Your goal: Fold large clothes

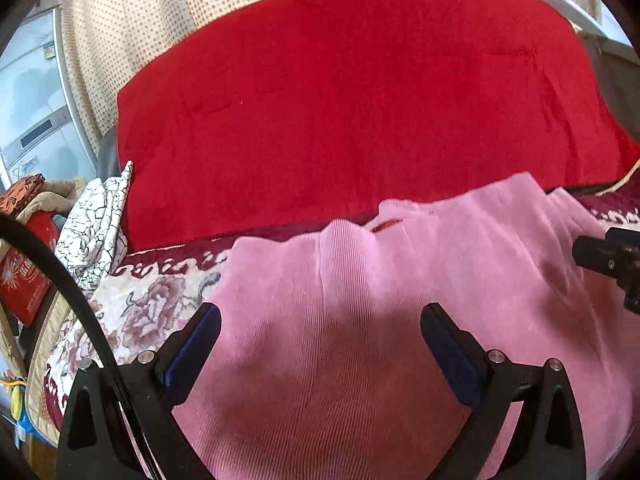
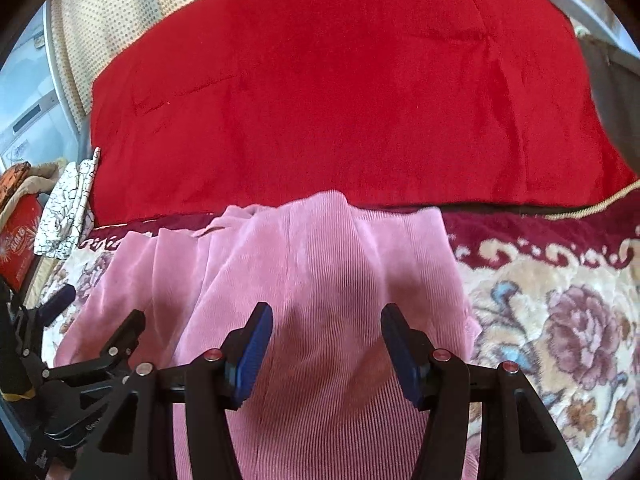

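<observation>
Floral bedspread (image 2: 560, 320) under you, your left tongs (image 1: 320, 344) and right tongs (image 2: 326, 344) hang side by side over the pink garment (image 1: 360, 320), both spread wide and gripping nothing. Ribbed and soft, the garment lies rumpled across the bed's near side, its far edge touching the red quilt (image 1: 340, 112). Expect it to be light, limp and prone to sagging; pinch an outer hem or corner through both layers, not the slack middle. A crackle-print cloth (image 1: 96, 232) sits at left.

L gripper (image 1: 320, 336) jaws apart over pink garment (image 1: 360, 288).
</observation>
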The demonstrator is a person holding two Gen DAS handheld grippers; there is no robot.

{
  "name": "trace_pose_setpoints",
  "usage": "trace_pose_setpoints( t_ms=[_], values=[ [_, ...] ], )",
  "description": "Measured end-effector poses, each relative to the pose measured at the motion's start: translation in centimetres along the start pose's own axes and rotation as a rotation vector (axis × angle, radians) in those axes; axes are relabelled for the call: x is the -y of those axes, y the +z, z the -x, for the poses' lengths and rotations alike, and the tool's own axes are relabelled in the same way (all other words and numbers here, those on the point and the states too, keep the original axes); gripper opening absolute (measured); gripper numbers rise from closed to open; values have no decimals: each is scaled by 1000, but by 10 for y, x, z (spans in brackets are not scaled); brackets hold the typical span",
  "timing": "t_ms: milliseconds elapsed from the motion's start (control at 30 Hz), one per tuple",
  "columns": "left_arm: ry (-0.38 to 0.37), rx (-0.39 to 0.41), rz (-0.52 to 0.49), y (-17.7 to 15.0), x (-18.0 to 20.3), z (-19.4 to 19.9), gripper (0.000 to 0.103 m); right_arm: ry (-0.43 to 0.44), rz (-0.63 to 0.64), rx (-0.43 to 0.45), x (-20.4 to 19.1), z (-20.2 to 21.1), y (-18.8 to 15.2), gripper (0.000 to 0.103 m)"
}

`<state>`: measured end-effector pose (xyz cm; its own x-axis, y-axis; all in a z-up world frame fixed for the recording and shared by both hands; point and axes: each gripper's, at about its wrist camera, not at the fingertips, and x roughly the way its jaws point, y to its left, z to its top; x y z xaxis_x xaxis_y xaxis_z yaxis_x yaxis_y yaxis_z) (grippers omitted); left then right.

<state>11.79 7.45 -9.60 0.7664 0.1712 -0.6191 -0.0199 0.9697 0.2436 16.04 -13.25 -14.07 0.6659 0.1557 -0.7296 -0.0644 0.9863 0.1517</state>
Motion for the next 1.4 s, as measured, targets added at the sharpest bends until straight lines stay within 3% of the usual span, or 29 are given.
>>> trace_pose_setpoints(
  t_ms=[467,1400],
  values=[
    [24,33,18,2,-2,0,100,-142,186,139,-31,21,-3,61],
    [32,50,41,4,-8,3,100,-171,209,172,-33,30,-5,61]
  ],
)
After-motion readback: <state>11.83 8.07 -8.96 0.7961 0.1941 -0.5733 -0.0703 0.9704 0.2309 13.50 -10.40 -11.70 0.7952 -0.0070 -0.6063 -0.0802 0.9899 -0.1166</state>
